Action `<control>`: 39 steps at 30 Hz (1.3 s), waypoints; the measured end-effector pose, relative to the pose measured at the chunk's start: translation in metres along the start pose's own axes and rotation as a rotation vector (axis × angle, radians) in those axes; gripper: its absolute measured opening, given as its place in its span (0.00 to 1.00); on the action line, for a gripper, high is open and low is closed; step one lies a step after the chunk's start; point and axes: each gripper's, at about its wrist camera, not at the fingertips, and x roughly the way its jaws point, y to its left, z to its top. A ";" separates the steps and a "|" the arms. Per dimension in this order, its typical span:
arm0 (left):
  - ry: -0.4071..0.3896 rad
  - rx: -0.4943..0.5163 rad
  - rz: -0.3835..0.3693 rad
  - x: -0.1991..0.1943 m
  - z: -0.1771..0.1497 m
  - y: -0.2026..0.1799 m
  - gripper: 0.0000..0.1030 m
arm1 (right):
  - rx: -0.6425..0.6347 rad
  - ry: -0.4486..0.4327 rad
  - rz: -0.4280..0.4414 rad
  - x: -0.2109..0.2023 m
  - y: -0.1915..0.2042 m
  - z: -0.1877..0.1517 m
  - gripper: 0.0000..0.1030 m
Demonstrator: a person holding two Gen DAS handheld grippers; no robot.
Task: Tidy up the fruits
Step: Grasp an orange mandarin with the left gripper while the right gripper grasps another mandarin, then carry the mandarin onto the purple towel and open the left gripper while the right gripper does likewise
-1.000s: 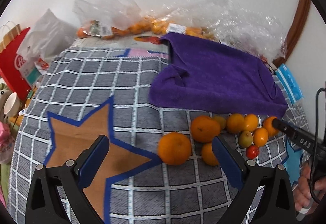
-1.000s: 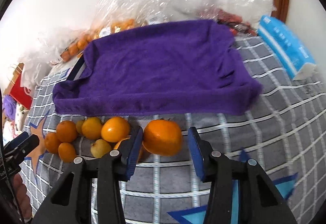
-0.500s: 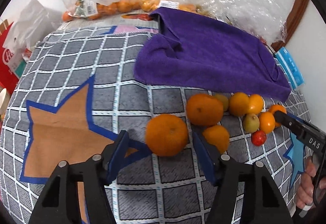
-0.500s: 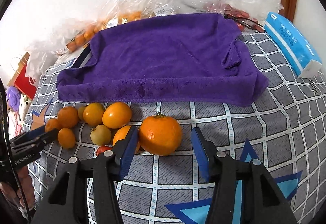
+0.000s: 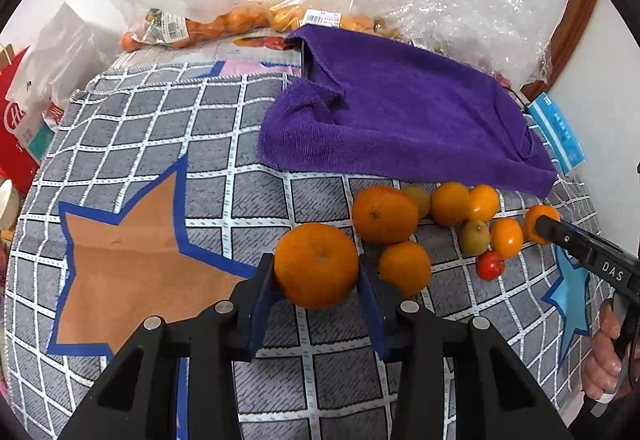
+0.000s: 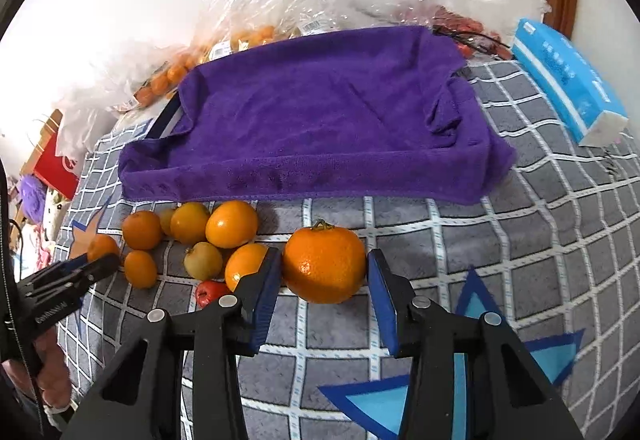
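On the grey checked cloth [image 5: 132, 144] lies a cluster of oranges and smaller yellow fruits [image 5: 452, 204]. My left gripper [image 5: 316, 274] has its jaws closing. Both blue pads touch the sides of a big orange [image 5: 316, 260] at the left end of the cluster. My right gripper [image 6: 324, 270] is closing too, around a stemmed orange [image 6: 324, 260] that rests on the cloth. Its left pad meets the fruit and a sliver of gap shows at the right pad. In the left wrist view, a right gripper finger [image 5: 568, 240] half hides that orange. A purple towel [image 6: 320, 120] is spread behind the fruit.
Clear plastic bags of small oranges [image 5: 224, 24] and crumpled wrap line the wall behind the towel. A blue tissue pack [image 6: 568, 88] lies at the far right and a red paper bag [image 5: 16, 128] at the far left. A small red fruit [image 6: 210, 292] sits beside the right gripper.
The left jaws went from wide open to closed against the big orange as the gripper came forward around it. The right jaws narrowed around the stemmed orange.
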 end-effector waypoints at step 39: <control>-0.185 0.079 -0.076 -0.069 0.109 -0.062 0.37 | -0.050 -0.261 -0.018 -0.084 0.012 0.087 0.42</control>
